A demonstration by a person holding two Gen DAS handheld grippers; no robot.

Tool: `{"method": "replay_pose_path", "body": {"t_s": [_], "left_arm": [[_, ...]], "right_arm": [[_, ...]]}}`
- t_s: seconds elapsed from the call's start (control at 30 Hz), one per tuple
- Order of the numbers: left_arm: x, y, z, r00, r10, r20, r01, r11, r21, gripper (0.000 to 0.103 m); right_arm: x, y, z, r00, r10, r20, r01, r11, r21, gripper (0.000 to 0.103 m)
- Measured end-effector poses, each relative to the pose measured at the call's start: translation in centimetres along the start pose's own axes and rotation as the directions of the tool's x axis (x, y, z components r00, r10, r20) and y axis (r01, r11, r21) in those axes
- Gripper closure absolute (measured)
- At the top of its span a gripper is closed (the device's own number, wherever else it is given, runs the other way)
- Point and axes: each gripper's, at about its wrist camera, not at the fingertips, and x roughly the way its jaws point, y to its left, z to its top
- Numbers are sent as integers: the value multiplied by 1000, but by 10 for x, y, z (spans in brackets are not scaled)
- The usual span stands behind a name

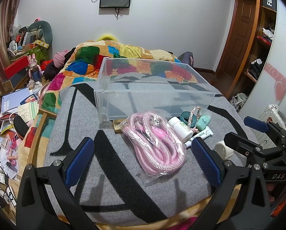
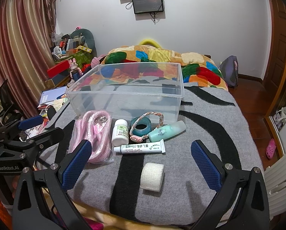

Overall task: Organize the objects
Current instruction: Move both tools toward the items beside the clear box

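A clear plastic bin (image 1: 181, 95) (image 2: 97, 97) stands on a grey and black blanket (image 1: 112, 168) (image 2: 210, 118) on the bed. In front of it lie a bagged pink rope (image 1: 156, 143) (image 2: 93, 132), a white pill bottle (image 1: 181, 128) (image 2: 120, 133), a teal ring (image 2: 141, 129), a braided loop (image 2: 152, 115), a mint green bottle (image 2: 167, 131), an ointment tube (image 2: 141, 148) and a white bandage roll (image 2: 152, 176) (image 1: 222, 150). My left gripper (image 1: 141, 161) is open around the pink rope. My right gripper (image 2: 141, 164) is open above the bandage roll.
A colourful quilt (image 1: 123, 57) lies behind the bin. Cluttered papers and boxes (image 1: 14, 103) fill the floor on the left. A wooden door (image 1: 237, 34) and shelves stand on the right. A small wooden block (image 1: 118, 127) lies by the bin's front.
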Motion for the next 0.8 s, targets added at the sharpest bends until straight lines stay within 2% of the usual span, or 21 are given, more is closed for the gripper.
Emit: {"method": "replay_pose_path", "body": {"t_s": [0.8], "left_arm": [[0, 1, -1, 1000, 1, -1, -1, 1000, -2, 0]], "right_arm": [[0, 3, -2, 1000, 8, -3, -8, 1000, -2, 0]]}}
